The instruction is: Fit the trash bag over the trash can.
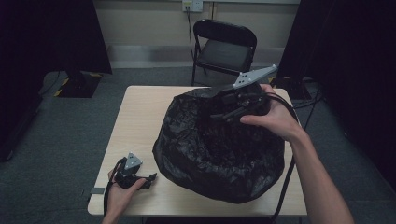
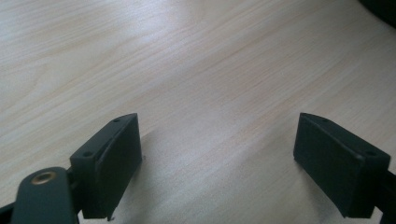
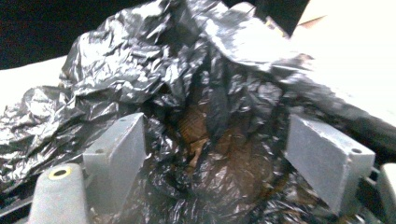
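Observation:
A big crumpled black plastic bag (image 1: pixel 219 154) lies on the right half of the light wooden table (image 1: pixel 135 121). My right gripper (image 1: pixel 215 113) hovers over the bag's upper right part, held from the right by a hand, with its grey plate on top. In the right gripper view its jaws stand wide apart above the wrinkled bag (image 3: pixel 140 70), and nothing is pinched between the right gripper (image 3: pixel 215 163) pads. Something brownish (image 3: pixel 196 135) shows in a fold. My left gripper (image 1: pixel 152 178) rests at the table's front left, open over bare wood (image 2: pixel 210 70), with the left gripper (image 2: pixel 218 163) jaws empty.
A black folding chair (image 1: pixel 225 46) stands behind the table's far edge. Dark curtains hang at both sides. A cable (image 1: pixel 286 186) trails from the right gripper down the table's right side. A corner of the bag (image 2: pixel 380 9) shows at the top right of the left gripper view.

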